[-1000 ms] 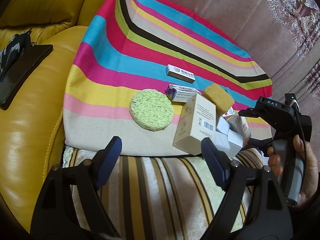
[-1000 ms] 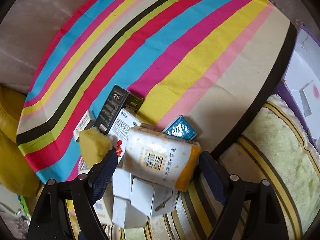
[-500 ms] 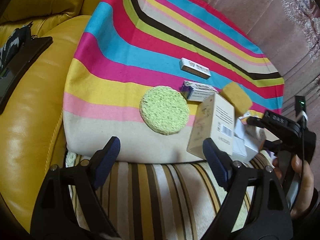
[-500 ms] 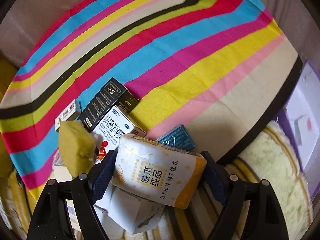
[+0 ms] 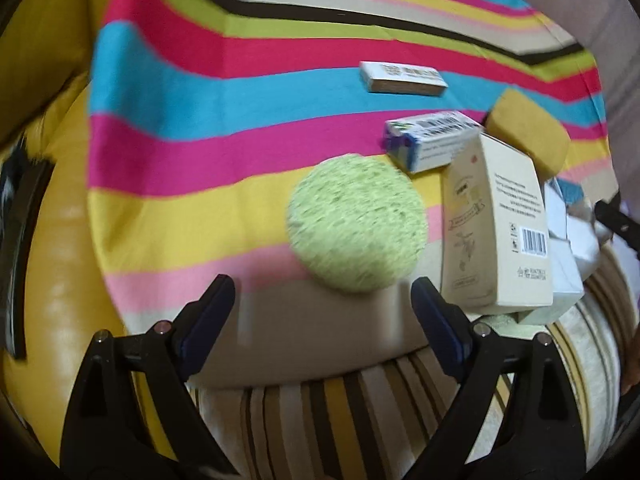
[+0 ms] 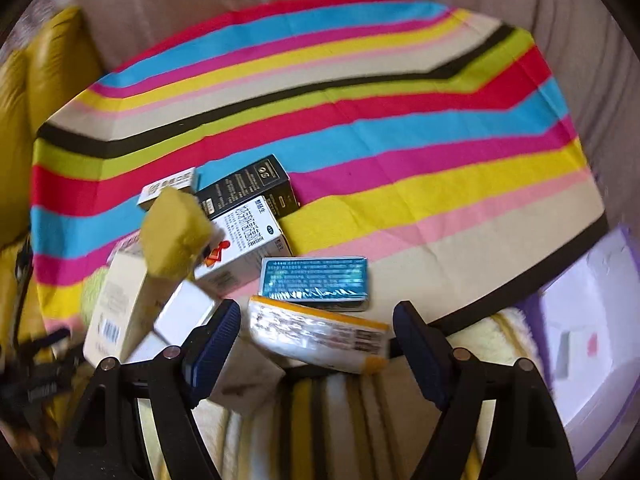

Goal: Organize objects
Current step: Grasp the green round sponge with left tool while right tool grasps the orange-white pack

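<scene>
A round green sponge (image 5: 356, 222) lies on the striped cloth (image 5: 200, 140), just ahead of my open, empty left gripper (image 5: 323, 303). Right of it stand a cream box (image 5: 498, 232), a blue-and-white box (image 5: 432, 140), a yellow sponge (image 5: 528, 134) and a flat white box (image 5: 402, 77). In the right wrist view my right gripper (image 6: 317, 331) is open; a white-and-orange packet (image 6: 320, 334) lies between its fingers, untouched as far as I can tell. Behind it lie a teal box (image 6: 314, 282), a white-and-red box (image 6: 244, 248), a black box (image 6: 250, 188) and the yellow sponge (image 6: 174, 236).
The cloth lies on a striped cushion (image 5: 340, 408) beside a yellow leather sofa (image 5: 52, 300). A dark flat device (image 5: 20, 232) lies on the sofa at the left. A white-and-purple container (image 6: 588, 332) stands at the right in the right wrist view.
My left gripper has moved forward, closer to the green sponge. My right gripper has pulled back and turned; the white-and-orange packet now lies flatter between its fingers.
</scene>
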`<state>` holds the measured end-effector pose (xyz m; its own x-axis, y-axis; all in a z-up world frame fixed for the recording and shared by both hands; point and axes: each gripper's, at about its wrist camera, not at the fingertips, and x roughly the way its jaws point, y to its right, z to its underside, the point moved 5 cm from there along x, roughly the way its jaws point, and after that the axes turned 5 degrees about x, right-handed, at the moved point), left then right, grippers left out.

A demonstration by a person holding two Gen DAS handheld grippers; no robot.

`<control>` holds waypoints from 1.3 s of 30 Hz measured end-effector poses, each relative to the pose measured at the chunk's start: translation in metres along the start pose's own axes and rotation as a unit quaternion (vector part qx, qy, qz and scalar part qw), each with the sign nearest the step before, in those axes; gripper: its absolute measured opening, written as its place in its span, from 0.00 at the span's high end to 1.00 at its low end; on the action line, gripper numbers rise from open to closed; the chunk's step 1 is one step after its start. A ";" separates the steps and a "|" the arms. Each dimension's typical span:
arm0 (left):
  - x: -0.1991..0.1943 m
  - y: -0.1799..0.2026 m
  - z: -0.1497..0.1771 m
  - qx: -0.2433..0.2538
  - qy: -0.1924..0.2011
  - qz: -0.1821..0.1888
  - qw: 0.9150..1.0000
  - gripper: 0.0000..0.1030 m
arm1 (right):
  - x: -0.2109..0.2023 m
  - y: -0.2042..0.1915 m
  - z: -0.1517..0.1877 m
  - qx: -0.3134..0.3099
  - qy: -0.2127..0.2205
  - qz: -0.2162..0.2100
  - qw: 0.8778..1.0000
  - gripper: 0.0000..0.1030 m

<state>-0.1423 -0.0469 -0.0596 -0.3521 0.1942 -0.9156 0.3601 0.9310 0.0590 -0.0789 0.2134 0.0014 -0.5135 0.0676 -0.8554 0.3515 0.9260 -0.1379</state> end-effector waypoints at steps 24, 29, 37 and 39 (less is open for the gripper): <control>0.009 0.012 -0.012 0.068 0.022 -0.022 0.997 0.19 | -0.025 0.027 0.006 0.008 0.029 -0.015 0.999 0.17; -0.004 0.003 -0.005 0.044 0.033 -0.024 0.998 0.19 | -0.006 0.008 0.001 0.028 0.009 0.001 1.000 0.17; -0.017 -0.004 0.004 0.023 0.058 -0.030 0.998 0.19 | 0.018 0.002 -0.003 0.037 -0.015 0.032 0.999 0.17; -0.020 -0.003 0.002 0.016 0.066 -0.034 0.997 0.19 | 0.025 0.002 -0.001 0.033 -0.027 0.039 0.998 0.17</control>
<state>-0.1344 -0.0544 -0.0423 -0.4859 0.1715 -0.8570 0.3583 0.9335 -0.0164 -0.0920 0.2170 -0.0201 -0.4396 0.1169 -0.8906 0.4400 0.8924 -0.1000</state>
